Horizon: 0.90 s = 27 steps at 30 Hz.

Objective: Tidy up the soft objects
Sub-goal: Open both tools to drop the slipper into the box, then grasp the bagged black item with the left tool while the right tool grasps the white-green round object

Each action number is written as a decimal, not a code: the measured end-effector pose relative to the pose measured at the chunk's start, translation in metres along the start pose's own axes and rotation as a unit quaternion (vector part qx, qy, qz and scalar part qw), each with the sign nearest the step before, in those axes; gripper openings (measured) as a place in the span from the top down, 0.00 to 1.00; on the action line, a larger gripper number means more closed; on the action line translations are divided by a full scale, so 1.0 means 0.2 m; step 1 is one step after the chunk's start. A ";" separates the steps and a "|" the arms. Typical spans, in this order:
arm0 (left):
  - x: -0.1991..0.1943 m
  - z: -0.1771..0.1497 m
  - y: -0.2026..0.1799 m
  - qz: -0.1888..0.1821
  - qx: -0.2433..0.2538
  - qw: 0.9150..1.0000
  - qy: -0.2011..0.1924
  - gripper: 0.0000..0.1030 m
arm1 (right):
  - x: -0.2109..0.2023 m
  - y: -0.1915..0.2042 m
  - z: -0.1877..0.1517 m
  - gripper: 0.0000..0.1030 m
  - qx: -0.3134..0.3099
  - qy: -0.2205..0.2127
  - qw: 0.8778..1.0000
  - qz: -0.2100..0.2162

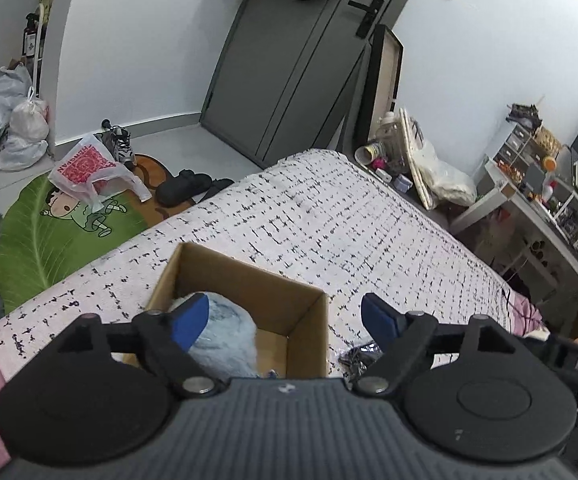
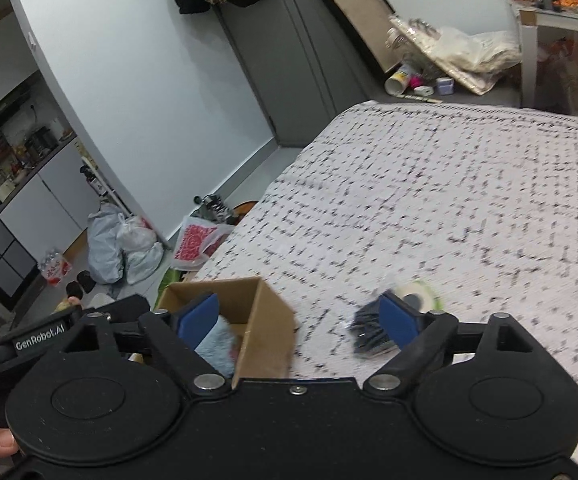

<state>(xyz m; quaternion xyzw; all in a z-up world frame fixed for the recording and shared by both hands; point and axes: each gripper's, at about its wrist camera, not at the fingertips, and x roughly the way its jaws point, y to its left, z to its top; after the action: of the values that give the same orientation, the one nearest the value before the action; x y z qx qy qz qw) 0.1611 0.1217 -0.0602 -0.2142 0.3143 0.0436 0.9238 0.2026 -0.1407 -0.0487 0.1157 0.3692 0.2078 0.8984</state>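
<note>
Both tongs spread wide, pinching nothing, above the bed.
Left tongs [image 1: 285,322] over cardboard box [image 1: 305,300] holding blue plush [image 1: 225,332]; right tongs [image 2: 299,320] near dark bundle [image 2: 369,334] on bed [image 2: 449,208]: risk of snagging the cover or nudging the box.

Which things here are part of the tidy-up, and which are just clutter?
Job:
cardboard box on the bed
light blue fluffy item inside it
dark item on the bedspread
pale green roll beside it

Clutter:
pink-printed bag
grey bags
shoes
</note>
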 end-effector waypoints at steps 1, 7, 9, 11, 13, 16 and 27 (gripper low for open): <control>0.00 -0.01 -0.01 0.000 0.002 1.000 0.002 0.20 | -0.01 -0.02 0.01 0.12 0.000 -0.001 1.000 -0.003; 0.03 -0.03 -0.11 0.001 0.007 1.000 0.016 0.19 | -0.03 -0.15 0.04 0.09 0.015 0.005 1.000 -0.009; 0.03 -0.04 -0.15 0.000 0.009 1.000 0.019 0.19 | -0.04 -0.20 0.05 0.09 0.026 0.006 1.000 0.001; 0.04 -0.04 -0.19 -0.001 0.014 1.000 0.022 0.19 | -0.05 -0.24 0.06 0.09 0.030 0.006 1.000 0.004; 0.05 -0.05 -0.24 0.000 0.020 0.999 0.025 0.19 | -0.05 -0.27 0.06 0.10 0.034 0.006 0.999 0.004; 0.07 -0.06 -0.29 0.000 0.026 0.999 0.033 0.19 | -0.04 -0.32 0.07 0.16 0.040 0.011 0.999 0.006; 0.17 -0.09 -0.46 0.028 0.025 0.998 0.045 0.19 | 0.06 -0.53 0.09 0.40 0.075 0.039 0.996 0.038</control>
<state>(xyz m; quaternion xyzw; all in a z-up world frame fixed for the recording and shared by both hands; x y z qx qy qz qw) 0.1978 0.0288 -0.0606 -0.1834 0.3629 0.0519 0.9121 0.2547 -0.2304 -0.0822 0.1883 0.4140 0.2184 0.8634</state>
